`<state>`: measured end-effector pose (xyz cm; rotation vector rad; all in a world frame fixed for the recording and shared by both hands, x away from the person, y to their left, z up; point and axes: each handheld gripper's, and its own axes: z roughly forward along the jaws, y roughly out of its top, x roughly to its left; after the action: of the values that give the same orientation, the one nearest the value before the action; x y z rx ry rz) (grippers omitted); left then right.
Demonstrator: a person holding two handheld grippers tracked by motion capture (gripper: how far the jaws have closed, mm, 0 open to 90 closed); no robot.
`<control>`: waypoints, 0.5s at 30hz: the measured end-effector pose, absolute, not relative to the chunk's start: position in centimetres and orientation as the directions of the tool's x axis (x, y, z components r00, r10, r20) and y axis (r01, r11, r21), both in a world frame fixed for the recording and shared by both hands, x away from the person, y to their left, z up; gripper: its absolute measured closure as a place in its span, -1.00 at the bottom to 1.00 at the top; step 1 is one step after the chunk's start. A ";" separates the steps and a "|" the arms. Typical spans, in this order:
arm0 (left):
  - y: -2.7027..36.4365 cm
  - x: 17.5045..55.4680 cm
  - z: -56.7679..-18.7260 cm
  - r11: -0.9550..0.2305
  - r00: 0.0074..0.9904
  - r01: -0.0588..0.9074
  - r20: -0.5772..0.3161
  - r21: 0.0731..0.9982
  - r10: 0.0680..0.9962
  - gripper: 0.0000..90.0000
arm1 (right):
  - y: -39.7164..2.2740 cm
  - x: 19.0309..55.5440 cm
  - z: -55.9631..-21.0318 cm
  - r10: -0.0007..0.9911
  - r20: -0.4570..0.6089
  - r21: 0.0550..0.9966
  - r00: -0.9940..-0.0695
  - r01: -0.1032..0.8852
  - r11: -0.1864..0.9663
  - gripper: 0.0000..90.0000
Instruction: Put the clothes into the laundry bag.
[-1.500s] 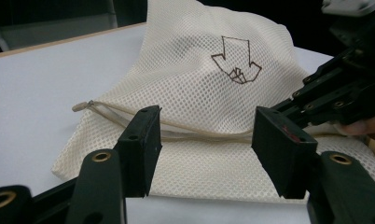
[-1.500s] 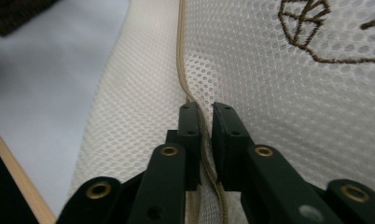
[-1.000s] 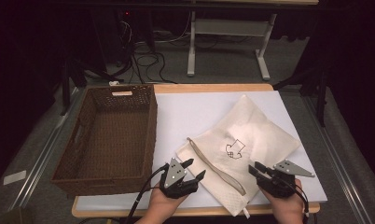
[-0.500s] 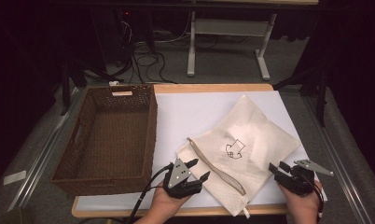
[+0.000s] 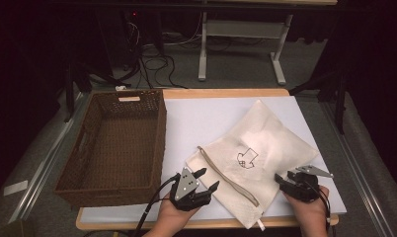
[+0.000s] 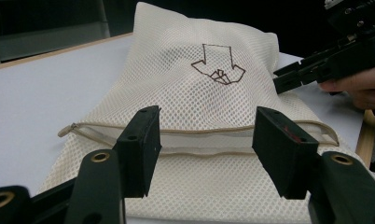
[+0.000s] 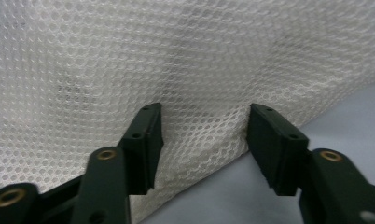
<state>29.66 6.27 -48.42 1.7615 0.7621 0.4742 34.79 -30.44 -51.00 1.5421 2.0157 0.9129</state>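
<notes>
A cream mesh laundry bag [image 5: 256, 153] lies flat on the white table top [image 5: 206, 118], toward the near right part, with a brown arrow-like mark [image 5: 246, 158] on its upper face. Its contents cannot be made out through the mesh. The left gripper view shows its zipper [image 6: 199, 133] running across near the close end, seemingly partly parted.

The left gripper [image 5: 206, 179] sits at the bag's near left corner, jaws spread with nothing between them. The right gripper [image 5: 281, 180] is at the bag's right edge; its jaws have just been closing but stand apart, the mesh edge [image 7: 204, 140] lying between them unpinched.

A brown wicker basket [image 5: 159, 143] stands left of the bag, empty. Its near wall hides part of its floor.
</notes>
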 end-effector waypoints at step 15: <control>6.6 29.0 -48.4 -0.187 0.701 0.258 -0.050 0.948 0.712 -0.07 | -29.8 34.9 -50.7 0.958 0.011 0.742 -0.288 0.645 0.186 0.93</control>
<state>29.03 6.57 -48.37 1.7582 0.7744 0.4908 34.85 -29.77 -50.69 1.4987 2.0054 0.8999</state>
